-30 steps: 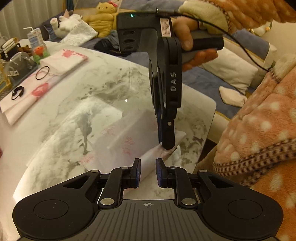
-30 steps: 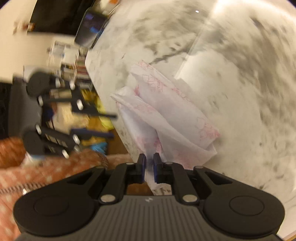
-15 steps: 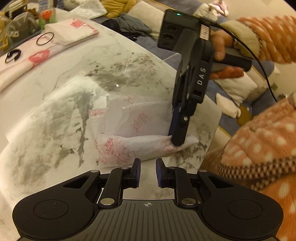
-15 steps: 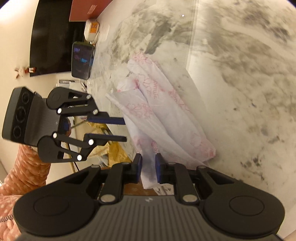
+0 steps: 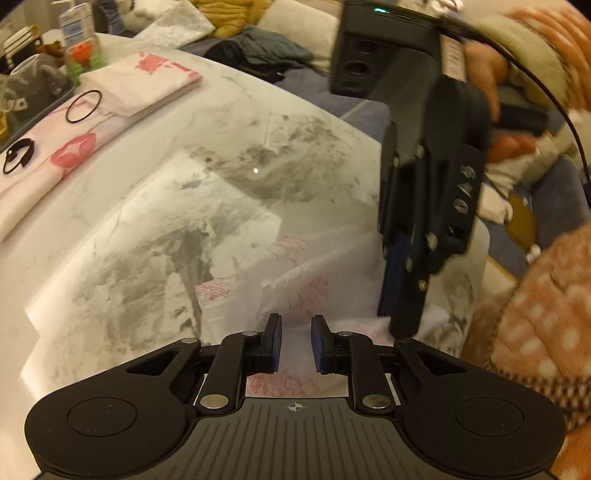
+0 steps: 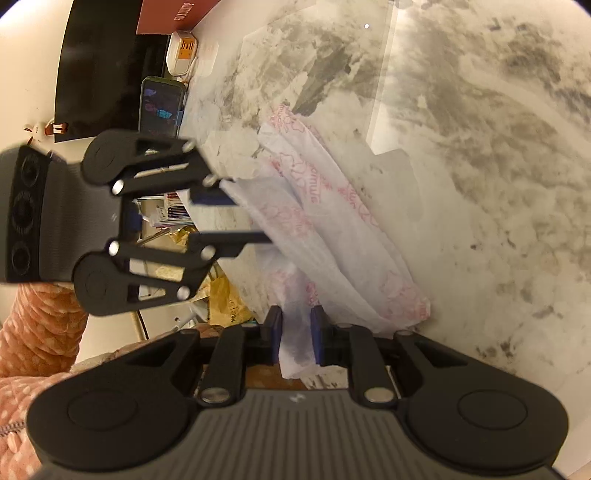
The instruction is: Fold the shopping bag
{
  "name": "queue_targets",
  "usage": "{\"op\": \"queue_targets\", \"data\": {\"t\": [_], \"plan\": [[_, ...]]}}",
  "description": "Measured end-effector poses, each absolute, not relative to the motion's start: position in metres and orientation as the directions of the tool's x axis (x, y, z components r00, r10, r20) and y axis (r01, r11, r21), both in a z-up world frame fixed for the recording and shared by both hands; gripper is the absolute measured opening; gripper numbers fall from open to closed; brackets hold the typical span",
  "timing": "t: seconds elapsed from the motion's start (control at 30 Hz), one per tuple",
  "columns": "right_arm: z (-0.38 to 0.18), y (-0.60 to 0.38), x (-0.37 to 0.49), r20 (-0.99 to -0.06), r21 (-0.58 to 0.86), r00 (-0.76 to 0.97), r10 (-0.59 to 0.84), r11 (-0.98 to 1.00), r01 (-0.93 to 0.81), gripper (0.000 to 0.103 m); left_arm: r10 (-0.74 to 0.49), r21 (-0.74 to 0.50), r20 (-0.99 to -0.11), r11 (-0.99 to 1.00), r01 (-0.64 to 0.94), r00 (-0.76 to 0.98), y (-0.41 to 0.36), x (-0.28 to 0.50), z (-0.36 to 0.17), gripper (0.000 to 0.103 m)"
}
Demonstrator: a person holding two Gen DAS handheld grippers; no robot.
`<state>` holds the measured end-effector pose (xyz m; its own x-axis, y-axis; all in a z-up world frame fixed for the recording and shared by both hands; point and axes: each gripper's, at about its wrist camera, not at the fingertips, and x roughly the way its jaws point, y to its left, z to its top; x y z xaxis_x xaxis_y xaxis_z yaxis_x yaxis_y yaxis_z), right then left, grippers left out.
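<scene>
A thin white plastic shopping bag with pink print lies crumpled in long folds on the marble table near its front edge. It also shows in the right wrist view. My left gripper is open just over the bag's near edge, with plastic between and below its fingers. It shows from the side in the right wrist view, jaws apart. My right gripper is a little open, with a bag end lying between its fingers at the table edge. It stands point-down on the bag in the left wrist view.
Folded white bags with red print, black hair ties and a tray of clutter lie at the far left. A phone and a red box sit by the table edge. A sofa with cushions stands behind.
My left gripper has moved forward onto the bag's near edge and its jaws have parted wider. My right gripper's jaws have opened from nearly shut. The bag has been pulled out longer.
</scene>
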<state>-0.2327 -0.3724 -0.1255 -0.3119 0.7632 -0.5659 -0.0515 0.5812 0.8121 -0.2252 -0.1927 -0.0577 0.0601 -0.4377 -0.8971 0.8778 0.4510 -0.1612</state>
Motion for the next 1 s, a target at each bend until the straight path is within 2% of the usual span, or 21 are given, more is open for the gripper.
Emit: {"op": "queue_targets", "data": {"t": [0.07,0.17,0.27,0.37,0.47,0.57,0.6,0.67,0.8,0.87,0.97,1.0], "plan": [[-0.112,-0.369,-0.237,-0.621,0.781,-0.266,0.737,0.611,-0.129,0.021,-0.432,-0.152,-0.899,0.461,0.874,0.072,-0.194,-0.226,-0.058,0.018],[-0.061,-0.363,-0.260,-0.787,0.569,-0.020,0.616,0.713,-0.409,0.034,-0.439,-0.172,-0.894,0.519,0.837,0.088,-0.192,-0.222,-0.060,0.018],[-0.018,-0.362,-0.305,-0.792,0.358,0.199,0.578,0.703,-0.615,0.033,-0.448,-0.197,-0.887,0.592,0.781,0.116,-0.187,-0.223,-0.062,0.018],[-0.012,-0.339,-0.342,-0.801,0.208,0.238,0.549,0.629,-0.749,0.018,-0.435,-0.191,-0.887,0.648,0.737,0.153,-0.189,-0.226,-0.062,0.018],[-0.031,-0.307,-0.356,-0.839,0.055,0.295,0.458,0.610,-0.791,0.014,-0.438,-0.212,-0.881,0.704,0.678,0.180,-0.185,-0.228,-0.064,0.018],[-0.047,-0.300,-0.353,-0.844,-0.011,0.345,0.411,0.630,-0.777,0.015,-0.447,-0.239,-0.872,0.743,0.625,0.198,-0.175,-0.231,-0.066,0.018],[-0.051,-0.301,-0.350,-0.849,0.000,0.336,0.407,0.637,-0.771,0.013,-0.448,-0.246,-0.872,0.751,0.613,0.200,-0.172,-0.232,-0.066,0.018],[-0.053,-0.310,-0.337,-0.850,0.109,0.285,0.444,0.677,-0.728,0.010,-0.445,-0.252,-0.875,0.754,0.606,0.191,-0.162,-0.236,-0.066,0.018],[-0.072,-0.347,-0.281,-0.760,0.570,0.047,0.648,0.700,-0.431,0.009,-0.449,-0.264,-0.871,0.769,0.582,0.199,-0.138,-0.252,-0.067,0.018],[-0.091,-0.359,-0.260,-0.691,0.707,-0.048,0.722,0.659,-0.257,0.009,-0.449,-0.249,-0.865,0.772,0.585,0.224,-0.128,-0.262,-0.066,0.018],[-0.114,-0.367,-0.237,-0.606,0.794,-0.127,0.785,0.606,-0.042,0.007,-0.429,-0.159,-0.850,0.762,0.627,0.305,-0.120,-0.279,-0.058,0.018],[-0.117,-0.367,-0.234,-0.597,0.799,-0.146,0.789,0.601,-0.020,0.007,-0.427,-0.126,-0.840,0.754,0.645,0.336,-0.120,-0.283,-0.052,0.019]]}}
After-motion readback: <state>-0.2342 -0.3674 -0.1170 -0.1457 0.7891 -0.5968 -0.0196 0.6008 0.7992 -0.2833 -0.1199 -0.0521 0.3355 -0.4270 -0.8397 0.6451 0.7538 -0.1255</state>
